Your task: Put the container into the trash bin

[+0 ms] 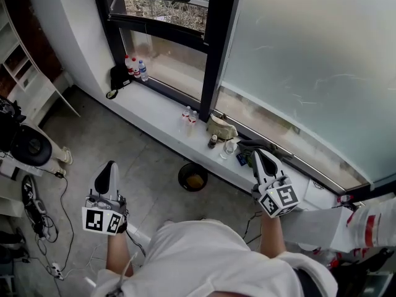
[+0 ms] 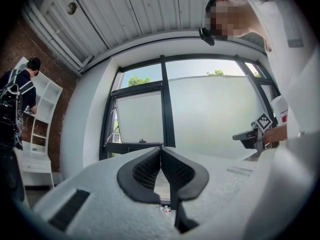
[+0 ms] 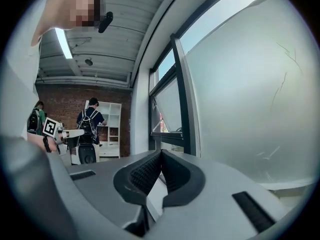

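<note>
Jaws of the left gripper (image 1: pixel 110 166) and the right gripper (image 1: pixel 257 154) are pressed together, empty. Between them, on the floor (image 1: pixel 139 159) below the window ledge (image 1: pixel 154 112), stands the trash bin (image 1: pixel 185 170), a yellowish thing (image 1: pixel 195 180) inside.

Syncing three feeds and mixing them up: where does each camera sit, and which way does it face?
Head view: on the person's head, looking steeply down at windowsill and trash bin; shows white shirt, left gripper, right gripper.
Left gripper view: on the left gripper, facing the window; shut jaws show.
Right gripper view: on the right gripper, facing along the window to a brick wall; shut jaws show.
Shared: each gripper view catches the other gripper.
</note>
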A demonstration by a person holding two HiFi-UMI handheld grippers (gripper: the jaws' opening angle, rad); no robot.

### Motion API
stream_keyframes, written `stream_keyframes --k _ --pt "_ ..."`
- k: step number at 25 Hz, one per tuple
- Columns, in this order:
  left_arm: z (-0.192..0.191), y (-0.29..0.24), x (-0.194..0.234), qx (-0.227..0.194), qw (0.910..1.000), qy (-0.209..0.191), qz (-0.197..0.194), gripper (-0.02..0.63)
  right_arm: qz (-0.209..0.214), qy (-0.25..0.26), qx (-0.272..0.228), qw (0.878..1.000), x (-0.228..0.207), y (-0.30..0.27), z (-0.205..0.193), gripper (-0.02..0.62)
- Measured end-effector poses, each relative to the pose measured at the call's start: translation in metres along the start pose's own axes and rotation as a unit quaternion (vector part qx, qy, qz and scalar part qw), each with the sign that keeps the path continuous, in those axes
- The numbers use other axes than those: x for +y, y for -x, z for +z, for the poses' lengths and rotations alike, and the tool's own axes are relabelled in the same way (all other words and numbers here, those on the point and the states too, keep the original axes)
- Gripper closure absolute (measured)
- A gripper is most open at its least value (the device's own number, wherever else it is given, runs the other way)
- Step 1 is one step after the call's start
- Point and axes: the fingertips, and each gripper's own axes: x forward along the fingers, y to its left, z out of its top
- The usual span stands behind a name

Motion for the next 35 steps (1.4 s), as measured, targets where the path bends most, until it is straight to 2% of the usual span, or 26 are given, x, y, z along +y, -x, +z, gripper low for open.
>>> stream_keyframes --k 6,19,25,35 --pt "0.008 0.010 0.018 -0.005 0.9998 -0.002 0.018 0.588 -0.009 -0.012 0.001 1.000 0.004 -0.001 -0.004 0.594" --pt "0.009 -0.006 0.012 -0.022 0.9997 0.009 -0.010 0.588 0.009 -0.012 0.002 1.000 0.031 -0.014 -0.004 0.594" --pt "0.002 -0.011 0.010 -0.013 0.9996 0.013 -0.019 0.588 -0.008 -0.011 0.009 1.000 0.031 -0.011 -0.012 0.595" --pt "-0.003 -0.014 0.004 -0.008 0.9992 0.022 -0.034 0.588 -0.012 -0.008 0.011 1.000 0.037 -0.011 -0.015 0.595"
